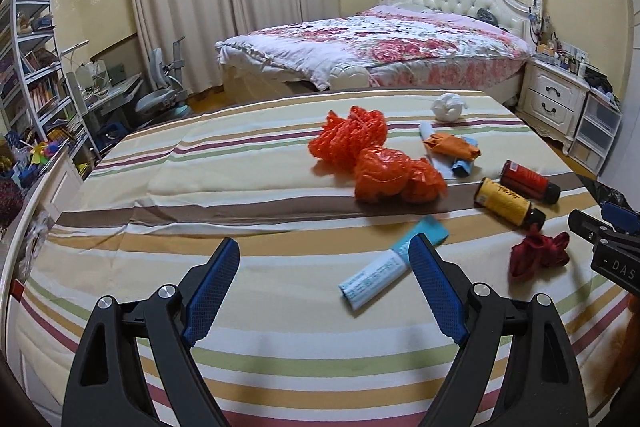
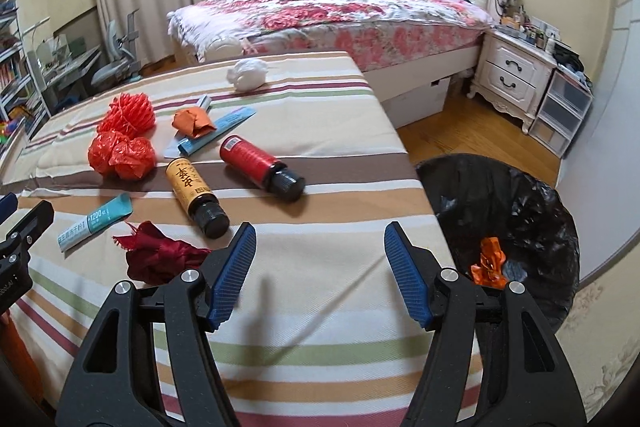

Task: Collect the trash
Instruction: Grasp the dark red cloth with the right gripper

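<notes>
**Trash pickup: barely started, one piece binned, rest on the bed**

Left tongs (image 1: 324,283): spread wide, holding nothing, hovering low over the striped sheet (image 1: 200,183) with the blue tube (image 1: 390,265) just ahead, its near part hidden behind the right finger. My guess is that's the left side's next grab.

On the sheet, left to right in the right wrist view:
- blue tube (image 2: 94,223), near edge
- red mesh wad (image 2: 127,115), farther back, and two red bag balls (image 2: 122,155), touching it or nearly
- dark red crumpled scrap (image 2: 160,255), closest to the right tongs
- orange wrapper (image 2: 193,123) lying on a second blue tube (image 2: 216,129)
- yellow bottle (image 2: 194,193) and red bottle (image 2: 258,163), both on their sides, caps toward camera
- white paper ball (image 2: 248,73), far edge

Right tongs (image 2: 320,271): also spread, empty, over bare sheet near the bed's right edge.

Bin with black liner (image 2: 520,211): on the floor right beside the bed. Only an orange wrapper (image 2: 490,263) visible inside, maybe something grey next to it, can't tell.

Estimate: one item done, roughly nine left. All are within reach; bottles may roll.
</notes>
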`<state>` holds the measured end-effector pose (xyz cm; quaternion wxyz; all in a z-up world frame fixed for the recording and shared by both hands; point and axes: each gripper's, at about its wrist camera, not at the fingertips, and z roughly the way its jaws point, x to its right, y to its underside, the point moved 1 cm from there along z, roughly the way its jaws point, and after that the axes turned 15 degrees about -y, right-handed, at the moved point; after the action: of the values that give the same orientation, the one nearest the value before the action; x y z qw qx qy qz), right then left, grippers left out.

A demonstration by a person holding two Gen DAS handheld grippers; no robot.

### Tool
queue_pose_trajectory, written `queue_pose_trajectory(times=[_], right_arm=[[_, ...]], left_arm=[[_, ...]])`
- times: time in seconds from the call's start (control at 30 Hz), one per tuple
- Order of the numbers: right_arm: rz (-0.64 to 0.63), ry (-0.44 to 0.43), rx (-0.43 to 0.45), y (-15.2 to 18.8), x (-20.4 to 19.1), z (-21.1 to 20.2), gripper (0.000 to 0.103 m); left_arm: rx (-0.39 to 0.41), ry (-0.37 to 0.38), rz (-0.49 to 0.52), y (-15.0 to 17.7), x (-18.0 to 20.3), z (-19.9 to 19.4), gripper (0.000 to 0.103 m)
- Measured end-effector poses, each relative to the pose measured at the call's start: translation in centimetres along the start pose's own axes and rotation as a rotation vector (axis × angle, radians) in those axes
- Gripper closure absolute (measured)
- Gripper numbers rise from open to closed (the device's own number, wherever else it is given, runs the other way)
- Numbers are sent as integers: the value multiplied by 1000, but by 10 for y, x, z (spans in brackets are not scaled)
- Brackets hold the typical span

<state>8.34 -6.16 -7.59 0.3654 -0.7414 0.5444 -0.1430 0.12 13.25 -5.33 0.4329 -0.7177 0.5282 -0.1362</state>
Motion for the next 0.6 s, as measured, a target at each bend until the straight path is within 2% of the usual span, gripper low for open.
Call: queue_pose_trajectory(times=[0.17,0.4,0.6], right_arm=[[-22,-10,-54,5,-8,5,38],[-47,-84,-108,22,-29,2,37],[-53,-89,-64,22,-37,-13,37]], left_arm=[[-25,-14,-19,5,-13,8,19],[-32,-22,-36,6,-23,11,19],[-19,-61,-37,9,-36,9,19]])
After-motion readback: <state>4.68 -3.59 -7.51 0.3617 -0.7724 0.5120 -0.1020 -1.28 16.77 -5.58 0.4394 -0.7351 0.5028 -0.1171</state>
